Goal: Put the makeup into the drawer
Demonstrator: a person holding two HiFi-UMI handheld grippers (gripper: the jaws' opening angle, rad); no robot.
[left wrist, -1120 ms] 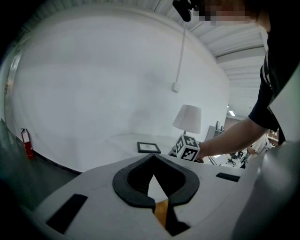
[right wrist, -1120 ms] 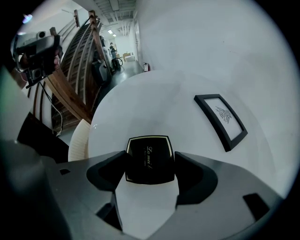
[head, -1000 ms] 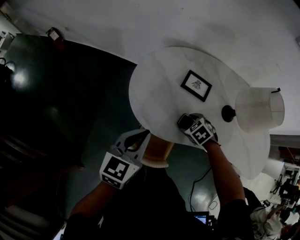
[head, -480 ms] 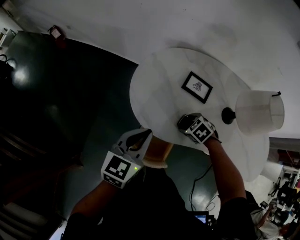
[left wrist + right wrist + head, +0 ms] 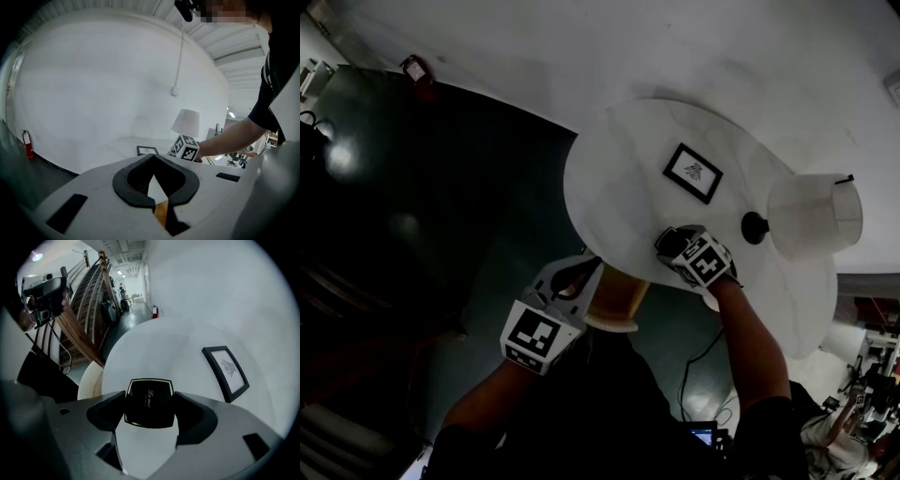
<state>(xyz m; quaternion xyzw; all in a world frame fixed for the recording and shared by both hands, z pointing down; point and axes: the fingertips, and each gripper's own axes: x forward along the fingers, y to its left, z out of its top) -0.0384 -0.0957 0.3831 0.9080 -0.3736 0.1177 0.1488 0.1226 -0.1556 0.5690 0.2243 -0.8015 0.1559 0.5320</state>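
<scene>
The makeup is a black compact [image 5: 149, 403] with a gold rim and script on its lid. My right gripper [image 5: 149, 409] is shut on it, one jaw against each side. In the head view that gripper [image 5: 675, 246] holds the compact [image 5: 667, 240] just above the near part of the round white table [image 5: 619, 187]. A tan drawer [image 5: 614, 302] juts out under the table's near edge. My left gripper [image 5: 586, 272] sits at the drawer's left side, jaws closed to a thin slit [image 5: 155, 187] through which tan wood shows.
A black-framed picture [image 5: 693, 172] lies on the table beyond the compact. A white-shaded lamp [image 5: 814, 214] stands at the table's right. Dark floor lies to the left. A white wall with a red extinguisher [image 5: 411, 67] is behind.
Both grippers stay in nearly the same places. The right gripper still holds the compact over the table's near part. Only the head view has shifted slightly.
</scene>
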